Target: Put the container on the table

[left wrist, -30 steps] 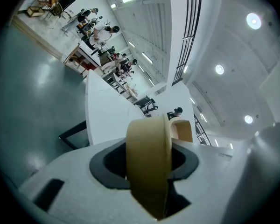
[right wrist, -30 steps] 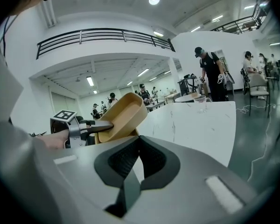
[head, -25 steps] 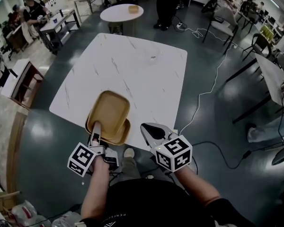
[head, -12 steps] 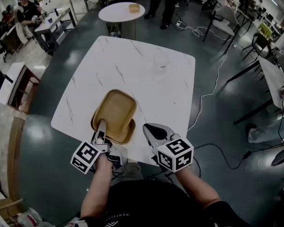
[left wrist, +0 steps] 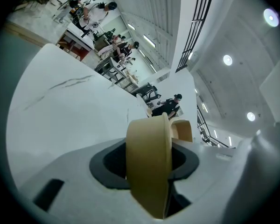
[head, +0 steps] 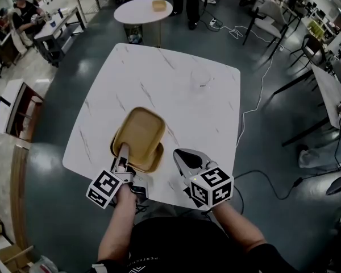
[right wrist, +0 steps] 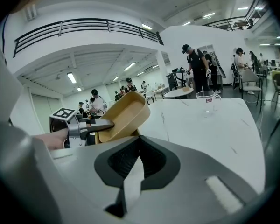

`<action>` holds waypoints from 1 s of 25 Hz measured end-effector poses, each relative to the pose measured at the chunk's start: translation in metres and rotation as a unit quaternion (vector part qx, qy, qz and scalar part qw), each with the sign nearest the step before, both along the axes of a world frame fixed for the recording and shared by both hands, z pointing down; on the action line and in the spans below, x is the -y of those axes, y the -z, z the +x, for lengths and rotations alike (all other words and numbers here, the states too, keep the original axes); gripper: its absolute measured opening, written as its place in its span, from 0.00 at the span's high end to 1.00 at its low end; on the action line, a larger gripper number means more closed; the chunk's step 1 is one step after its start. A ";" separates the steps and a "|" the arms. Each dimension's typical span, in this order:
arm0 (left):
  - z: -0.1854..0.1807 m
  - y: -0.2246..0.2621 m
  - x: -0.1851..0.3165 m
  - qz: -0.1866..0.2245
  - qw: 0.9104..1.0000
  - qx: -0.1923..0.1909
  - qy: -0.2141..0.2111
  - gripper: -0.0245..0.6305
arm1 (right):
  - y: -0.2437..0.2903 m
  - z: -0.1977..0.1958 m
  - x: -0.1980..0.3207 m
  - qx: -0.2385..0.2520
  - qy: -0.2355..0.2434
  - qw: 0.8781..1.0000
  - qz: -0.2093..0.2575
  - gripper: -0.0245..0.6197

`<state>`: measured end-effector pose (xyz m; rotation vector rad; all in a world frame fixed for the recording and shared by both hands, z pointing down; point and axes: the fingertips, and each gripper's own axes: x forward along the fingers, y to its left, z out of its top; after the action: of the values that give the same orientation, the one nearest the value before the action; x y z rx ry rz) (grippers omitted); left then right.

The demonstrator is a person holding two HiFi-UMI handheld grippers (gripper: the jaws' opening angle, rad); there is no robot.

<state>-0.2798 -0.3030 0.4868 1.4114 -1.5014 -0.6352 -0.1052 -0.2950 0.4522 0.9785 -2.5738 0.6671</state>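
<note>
A tan container, a shallow tray with a second tan piece under it, hangs tilted over the near edge of the white marble table. My left gripper is shut on its near rim. In the left gripper view the tan wall fills the space between the jaws. The right gripper view shows the container raised on a slant, clamped by the left gripper. My right gripper hovers beside it to the right, jaws together and holding nothing.
A clear glass cup stands on the far right part of the table, also seen as the cup. Behind the table is a small round table. A white cable runs over the dark floor at the right. People sit at desks beyond.
Both grippers have moved forward over the table's near edge, and the container has gone with the left one. The jaws look the same.
</note>
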 end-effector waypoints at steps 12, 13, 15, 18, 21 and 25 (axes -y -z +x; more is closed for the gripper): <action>-0.020 -0.021 0.032 -0.024 1.000 -0.006 -0.018 0.70 | -0.020 -0.027 0.025 -0.007 -0.003 1.000 -0.024 0.96; -0.019 -0.023 0.032 -0.025 0.999 -0.008 -0.022 0.70 | -0.021 -0.028 0.025 -0.007 -0.004 1.000 -0.026 0.97; -0.018 -0.025 0.032 -0.030 0.999 -0.009 -0.028 0.70 | -0.022 -0.028 0.026 -0.008 -0.004 1.000 -0.029 0.97; -0.015 -0.030 0.031 -0.037 0.998 -0.020 -0.036 0.70 | -0.025 -0.030 0.026 -0.008 -0.003 0.999 -0.033 0.97; -0.012 -0.033 0.034 -0.039 0.998 -0.022 -0.048 0.70 | -0.028 -0.034 0.028 -0.008 -0.001 0.999 -0.036 0.97; -0.014 -0.034 0.036 -0.041 0.998 -0.012 -0.054 0.69 | -0.029 -0.037 0.028 -0.006 0.001 0.999 -0.038 0.97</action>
<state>-0.2941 -0.3393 0.5205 1.4081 -1.4064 -0.5166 -0.1417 -0.3233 0.4817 0.9526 -2.5182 0.7515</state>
